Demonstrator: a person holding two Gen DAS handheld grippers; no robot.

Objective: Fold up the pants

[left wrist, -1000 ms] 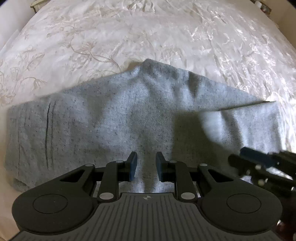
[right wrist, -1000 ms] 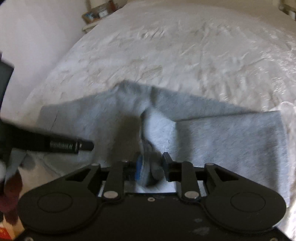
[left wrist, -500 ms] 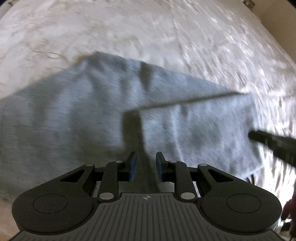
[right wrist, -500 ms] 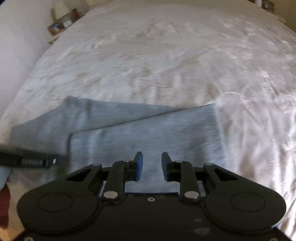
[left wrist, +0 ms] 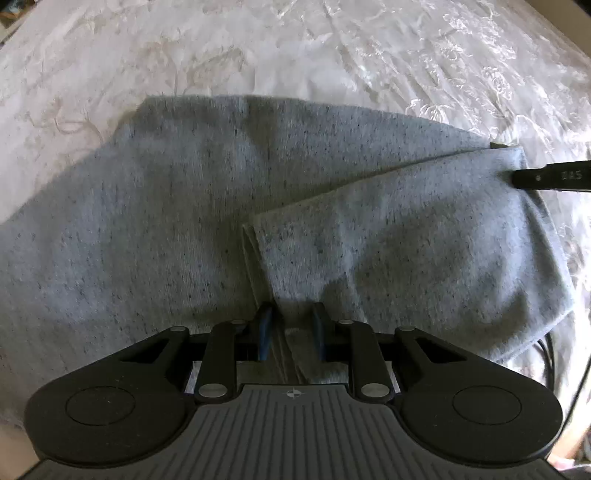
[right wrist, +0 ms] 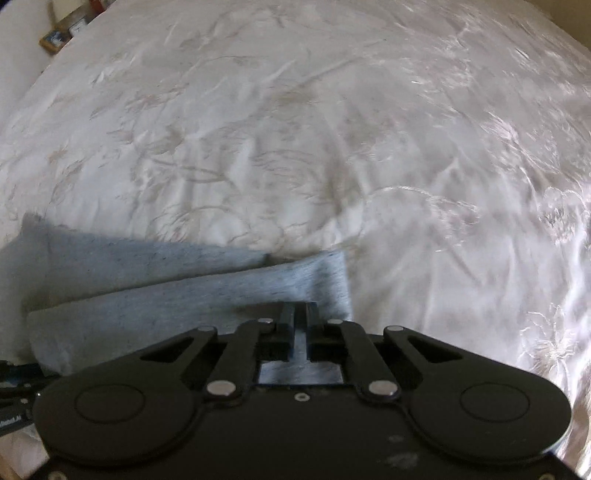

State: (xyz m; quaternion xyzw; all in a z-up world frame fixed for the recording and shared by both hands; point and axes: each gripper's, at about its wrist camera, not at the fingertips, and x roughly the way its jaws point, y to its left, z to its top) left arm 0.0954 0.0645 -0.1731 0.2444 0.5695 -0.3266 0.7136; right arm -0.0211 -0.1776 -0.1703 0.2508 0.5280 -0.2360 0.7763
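Grey knit pants (left wrist: 184, 221) lie on a white bedspread (left wrist: 332, 55), with one leg folded back over the other from the right. My left gripper (left wrist: 291, 325) points down onto the hem of the folded leg; its fingers stand a little apart with a strip of cloth between them, not squeezed. In the right wrist view the pants (right wrist: 147, 295) end at a fold on the right. My right gripper (right wrist: 298, 317) sits at that folded edge, its jaws closing almost together on the cloth. A black bar of the right gripper (left wrist: 550, 177) shows over the fold.
The embroidered bedspread (right wrist: 332, 147) stretches far beyond and to the right of the pants. A small shelf with objects (right wrist: 62, 33) stands past the bed's far left corner. Dark cables (left wrist: 550, 354) hang at the right of the pants.
My right gripper let go of the leg end, moved right to the folded edge and shut. My left gripper sank onto the hem, which now lies between its fingers.
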